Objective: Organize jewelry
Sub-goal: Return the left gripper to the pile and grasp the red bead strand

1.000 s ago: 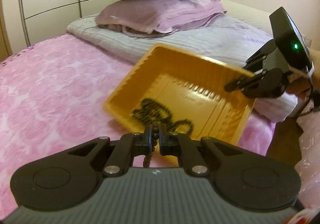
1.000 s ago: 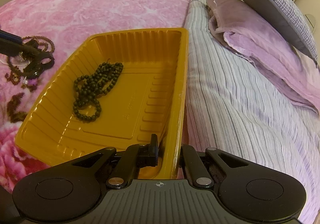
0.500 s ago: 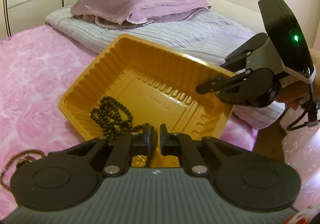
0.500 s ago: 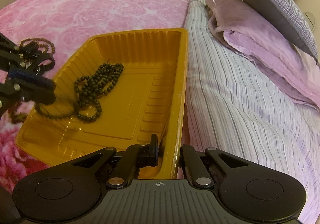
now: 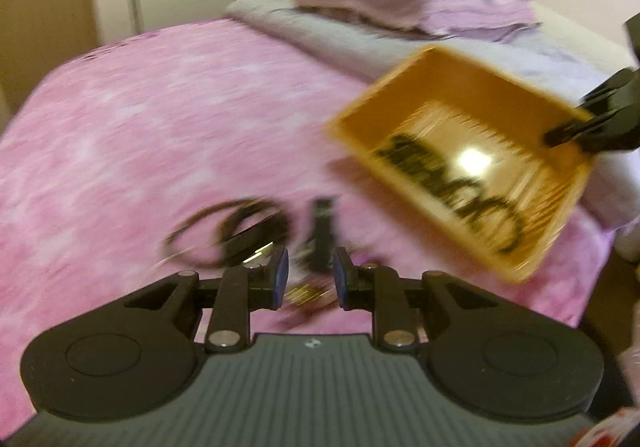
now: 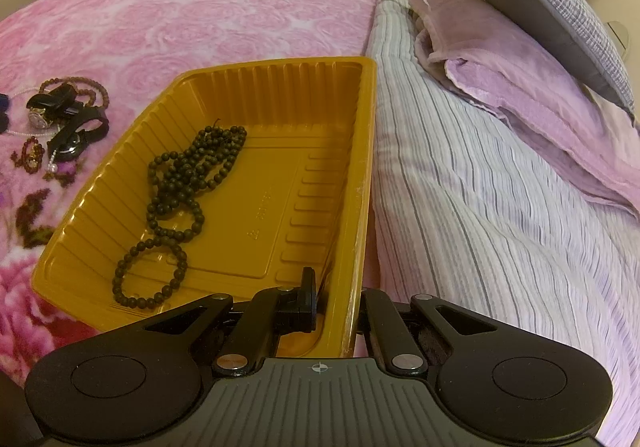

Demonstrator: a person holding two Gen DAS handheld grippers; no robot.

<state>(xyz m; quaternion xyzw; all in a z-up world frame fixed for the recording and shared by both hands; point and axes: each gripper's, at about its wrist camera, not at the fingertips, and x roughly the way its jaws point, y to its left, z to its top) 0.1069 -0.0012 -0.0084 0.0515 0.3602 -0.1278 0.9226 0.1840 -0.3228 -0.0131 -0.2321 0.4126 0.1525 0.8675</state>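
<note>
Yellow tray on pink bed, beads inside.
Right gripper (image 6: 336, 303) clamped on the tray (image 6: 362, 175) wall at its 5 o'clock corner. Dark beads (image 6: 180, 199) lie loose on the tray floor, toward 9 o'clock. Left gripper (image 5: 307, 279) hangs over the watches (image 6: 68, 119) and bracelets on the blanket (image 6: 180, 7), jaws opening, nothing between them; that view is blurred.

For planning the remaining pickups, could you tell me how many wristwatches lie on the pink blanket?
2. One wristwatch with a pale round face lies beside the brown beads; the black wristwatch lies next to it, nearer the yellow tray. Others may be hidden off-frame.
</note>
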